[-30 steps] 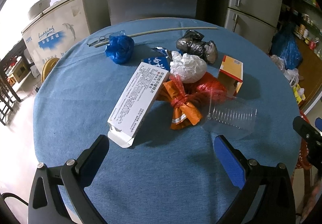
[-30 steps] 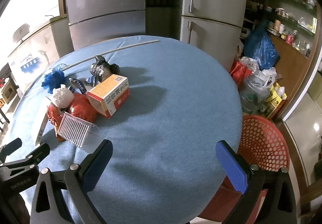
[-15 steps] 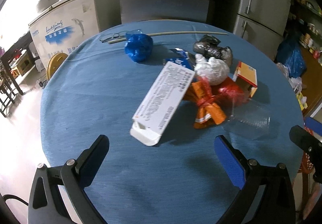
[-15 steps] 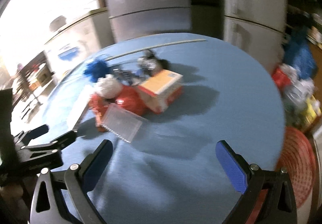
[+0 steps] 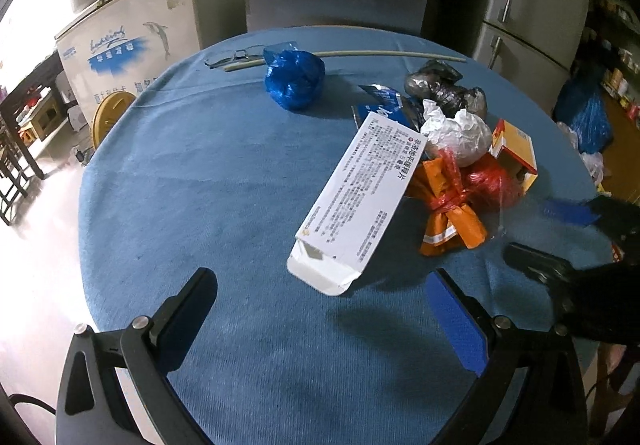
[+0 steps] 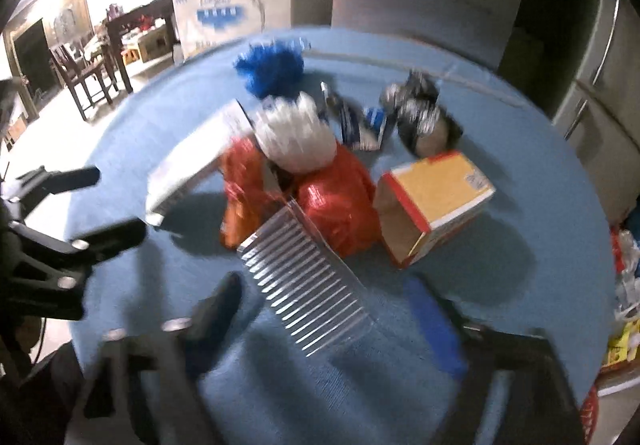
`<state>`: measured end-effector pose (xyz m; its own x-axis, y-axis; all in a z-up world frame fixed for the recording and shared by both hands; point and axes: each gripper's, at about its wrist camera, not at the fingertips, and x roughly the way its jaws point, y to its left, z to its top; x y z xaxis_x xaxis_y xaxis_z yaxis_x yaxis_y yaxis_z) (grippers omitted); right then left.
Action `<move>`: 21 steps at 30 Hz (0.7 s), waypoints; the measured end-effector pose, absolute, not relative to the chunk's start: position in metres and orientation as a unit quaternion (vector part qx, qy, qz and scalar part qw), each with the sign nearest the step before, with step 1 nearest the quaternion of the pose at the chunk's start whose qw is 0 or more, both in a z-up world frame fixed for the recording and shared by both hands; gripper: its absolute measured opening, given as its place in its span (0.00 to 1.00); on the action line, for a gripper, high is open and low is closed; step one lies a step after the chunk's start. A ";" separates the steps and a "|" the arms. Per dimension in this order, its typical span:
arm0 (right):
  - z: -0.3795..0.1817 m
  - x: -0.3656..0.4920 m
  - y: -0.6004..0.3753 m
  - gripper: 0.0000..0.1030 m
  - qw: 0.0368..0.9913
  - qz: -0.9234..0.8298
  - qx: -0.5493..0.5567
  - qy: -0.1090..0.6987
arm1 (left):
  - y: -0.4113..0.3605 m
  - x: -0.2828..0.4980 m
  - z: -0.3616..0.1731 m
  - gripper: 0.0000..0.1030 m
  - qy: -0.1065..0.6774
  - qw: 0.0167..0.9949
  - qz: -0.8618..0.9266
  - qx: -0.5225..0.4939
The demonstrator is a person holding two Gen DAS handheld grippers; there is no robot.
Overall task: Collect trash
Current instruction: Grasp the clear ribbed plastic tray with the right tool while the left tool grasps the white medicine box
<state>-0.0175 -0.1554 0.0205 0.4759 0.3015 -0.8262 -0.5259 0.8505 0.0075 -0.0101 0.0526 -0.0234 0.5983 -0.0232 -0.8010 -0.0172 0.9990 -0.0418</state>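
Observation:
Trash lies piled on a round blue table point(image 5: 200, 205). A long white carton point(image 5: 360, 201) lies nearest my left gripper point(image 5: 320, 309), which is open and empty just short of it. Beside the carton are an orange-red bag bundle point(image 5: 452, 205), a white crumpled bag point(image 5: 460, 133), a yellow-red box point(image 5: 514, 149), a dark foil bag point(image 5: 444, 85) and a blue bag point(image 5: 294, 79). In the right wrist view a clear ridged plastic tray point(image 6: 308, 285) lies between the open fingers of my right gripper point(image 6: 324, 309). The yellow-red box point(image 6: 432, 205) stands open behind it.
Glasses point(image 5: 230, 57) and a long thin stick point(image 5: 360, 53) lie at the table's far edge. Fridges and a chest freezer point(image 5: 128, 45) stand behind. A red basket point(image 6: 590, 407) shows at the lower right beyond the table edge.
My right gripper has swung left and moved in over the clear tray; its view is blurred by motion. My left gripper has shifted slightly left, and the right gripper now shows at its right edge.

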 end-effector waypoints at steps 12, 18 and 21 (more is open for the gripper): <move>0.019 -0.023 -0.201 0.52 0.863 0.240 0.005 0.445 | 0.040 0.029 -0.031 1.00 0.461 0.888 -0.006 -0.002; 0.031 -0.035 -0.210 0.52 0.868 0.236 0.047 0.435 | 0.034 0.038 -0.031 1.00 0.461 0.887 -0.005 0.006; 0.031 -0.038 -0.212 0.52 0.867 0.237 0.054 0.434 | 0.033 0.043 -0.034 1.00 0.464 0.886 -0.003 0.008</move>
<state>-0.0379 -0.2118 0.0313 0.5109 0.4577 -0.7276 -0.3632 0.8821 0.2999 0.0433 0.0325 -0.0340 0.5691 0.0018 -0.8223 0.0129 0.9999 0.0112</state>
